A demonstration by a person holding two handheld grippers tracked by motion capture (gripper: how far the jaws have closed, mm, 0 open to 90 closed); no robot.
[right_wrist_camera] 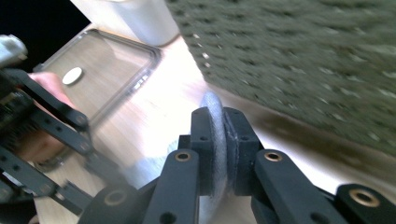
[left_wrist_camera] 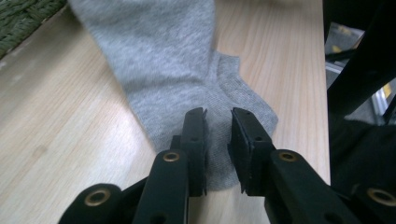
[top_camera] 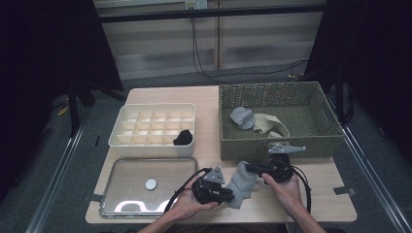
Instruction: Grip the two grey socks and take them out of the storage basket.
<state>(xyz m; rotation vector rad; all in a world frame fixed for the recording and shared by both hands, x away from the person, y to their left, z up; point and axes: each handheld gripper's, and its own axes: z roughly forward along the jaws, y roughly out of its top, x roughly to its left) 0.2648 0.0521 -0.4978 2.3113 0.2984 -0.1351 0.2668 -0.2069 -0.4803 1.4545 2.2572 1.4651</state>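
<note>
Stretching across the front of a wooden counter (top_camera: 204,104), a grey sock (top_camera: 241,186) is held between two hand-held grippers, likely so it can be straightened or folded before being stored. Beyond the jaws stands a woven green basket (top_camera: 320,141) with more socks inside, and to its left a white divided organizer box (top_camera: 151,144) with a dark rolled sock (top_camera: 183,138) in one front cell; its clear lid (top_camera: 145,187) lies flat in front of it, beside the left hand. The right gripper (right_wrist_camera: 218,140) has its jaws clamped on one end of the sock, the fabric pinched as a thin fold between the pads, lifting that end off the counter. The left gripper (left_wrist_camera: 218,140) points low along the counter with its jaws narrowed but apart, straddling the sock's other end, which lies flat beneath and between them; the pads do not yet press it. Both hands come in from the near edge, wrists angled toward each other
</note>
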